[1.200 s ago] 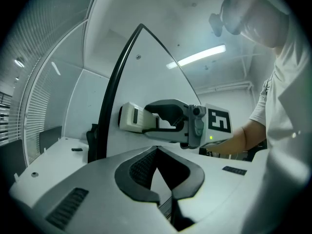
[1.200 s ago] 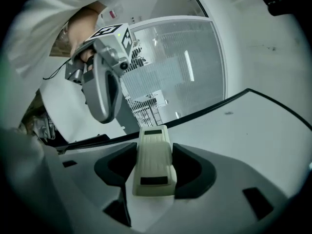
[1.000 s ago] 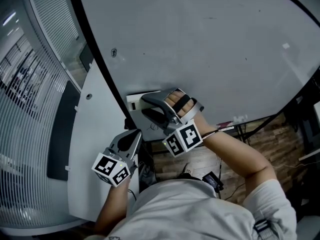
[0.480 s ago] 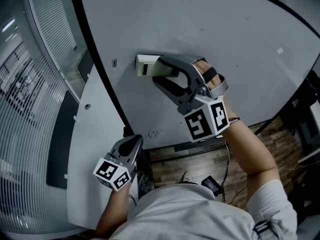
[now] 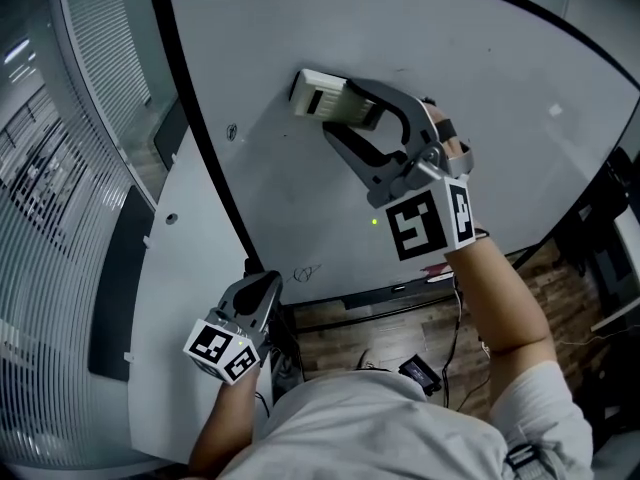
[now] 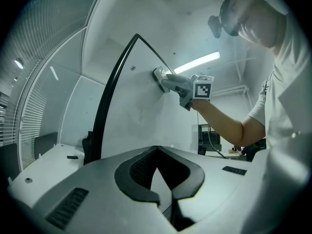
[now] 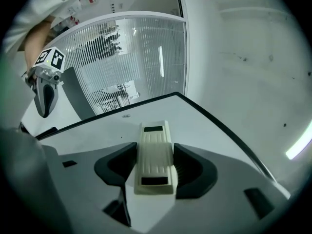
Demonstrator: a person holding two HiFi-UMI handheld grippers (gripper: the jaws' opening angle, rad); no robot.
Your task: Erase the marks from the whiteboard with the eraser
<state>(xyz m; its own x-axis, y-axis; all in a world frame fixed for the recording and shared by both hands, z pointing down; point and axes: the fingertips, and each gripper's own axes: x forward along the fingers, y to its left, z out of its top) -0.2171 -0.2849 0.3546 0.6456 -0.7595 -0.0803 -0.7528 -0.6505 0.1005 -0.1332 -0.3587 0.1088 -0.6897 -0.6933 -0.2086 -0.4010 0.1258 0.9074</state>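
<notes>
near the upper left corner of the whiteboard (image 5: 500, 88), the eraser (image 5: 318, 93) appears to lie flat against the white surface, clamped between the jaws of the right gripper (image 5: 342, 115). in the right gripper view its cream body runs lengthwise along the jaws, away from the camera, with a dark rectangular patch at each end of its back. in the head view that long axis lies roughly parallel to the board's top edge.

the left gripper (image 5: 262, 286) hangs just beside the lower left corner, jaws together and holding nothing.

key relation — a small scribble (image 5: 306, 271) sits close to the bottom edge, near the lower left corner, well apart from the eraser and downward from it along the left side of the board. a smaller round mark (image 5: 231, 131) lies close to the left edge, nearer the eraser. the left gripper is closer to the scribble, but only the right one carries the eraser, so the likely next stroke is a downward sweep.

no brand or legible writing shows on board or eraser; the gripper cubes carry only black-and-white square markers.
</notes>
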